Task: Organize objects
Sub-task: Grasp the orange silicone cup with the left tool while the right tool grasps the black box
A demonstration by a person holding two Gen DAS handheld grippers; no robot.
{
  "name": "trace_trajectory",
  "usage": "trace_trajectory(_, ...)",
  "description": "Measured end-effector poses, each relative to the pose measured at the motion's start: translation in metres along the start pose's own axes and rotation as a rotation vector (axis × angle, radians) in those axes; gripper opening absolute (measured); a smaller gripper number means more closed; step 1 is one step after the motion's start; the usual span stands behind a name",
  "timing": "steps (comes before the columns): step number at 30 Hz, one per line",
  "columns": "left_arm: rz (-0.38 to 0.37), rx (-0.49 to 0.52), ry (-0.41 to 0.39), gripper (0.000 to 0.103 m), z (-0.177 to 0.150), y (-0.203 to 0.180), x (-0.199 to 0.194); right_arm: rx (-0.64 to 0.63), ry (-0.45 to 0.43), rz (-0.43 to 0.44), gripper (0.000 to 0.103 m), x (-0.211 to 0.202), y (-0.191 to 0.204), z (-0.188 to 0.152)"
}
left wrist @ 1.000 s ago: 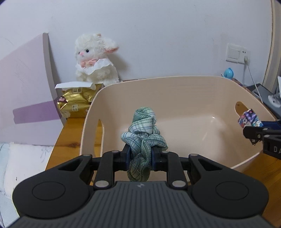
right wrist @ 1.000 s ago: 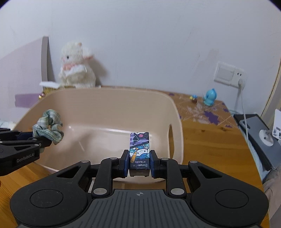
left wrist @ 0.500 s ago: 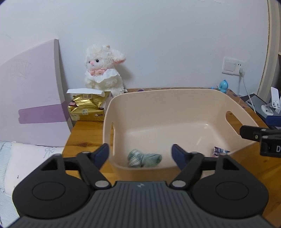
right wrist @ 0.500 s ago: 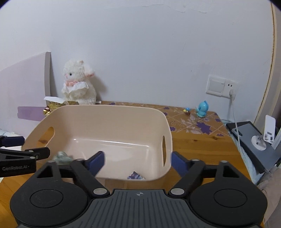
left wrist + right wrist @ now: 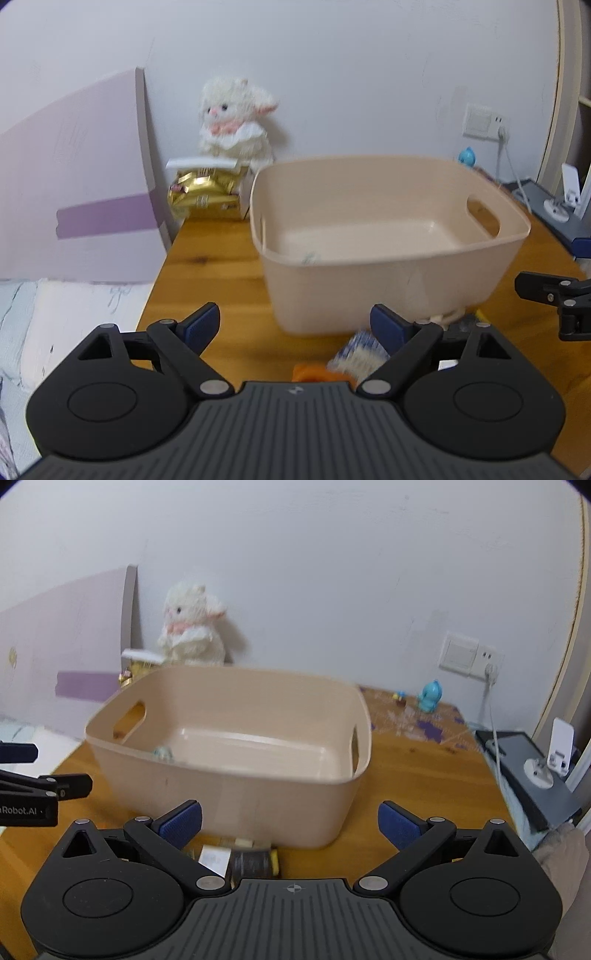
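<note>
**Now between picks, both tongs empty**

Centre frame sits the beige plastic bin [image 5: 391, 236], a green scrap inside. Blurred packets [image 5: 356, 356] lie on the wooden table [image 5: 207, 280] below it — probably next. Left gripper [image 5: 295, 328] and right gripper [image 5: 290, 821] gape, released.

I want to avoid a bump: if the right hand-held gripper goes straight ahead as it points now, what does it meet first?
Probably the near wall of the beige bin; the open right hand-held gripper faces it squarely. Small items on the table lie lower, likely beneath its line.
</note>
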State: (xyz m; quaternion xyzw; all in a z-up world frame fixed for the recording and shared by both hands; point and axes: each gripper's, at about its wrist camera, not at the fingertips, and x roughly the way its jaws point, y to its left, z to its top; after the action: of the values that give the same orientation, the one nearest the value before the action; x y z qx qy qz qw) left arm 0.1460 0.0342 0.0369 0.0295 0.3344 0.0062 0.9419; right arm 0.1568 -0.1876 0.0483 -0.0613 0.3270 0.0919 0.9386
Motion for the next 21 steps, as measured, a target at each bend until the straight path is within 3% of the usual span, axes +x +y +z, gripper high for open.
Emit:
trace_trajectory(11,-0.003,-0.027,0.163,0.089,-0.042,0.013,0.035,0.024,0.149,0.007,0.103,0.038,-0.001,-0.034)
trace_trajectory(21,-0.024,-0.038,0.223,0.089,-0.047,0.018,0.068,0.027,0.202,0.007,0.103,0.075,0.008,-0.044)
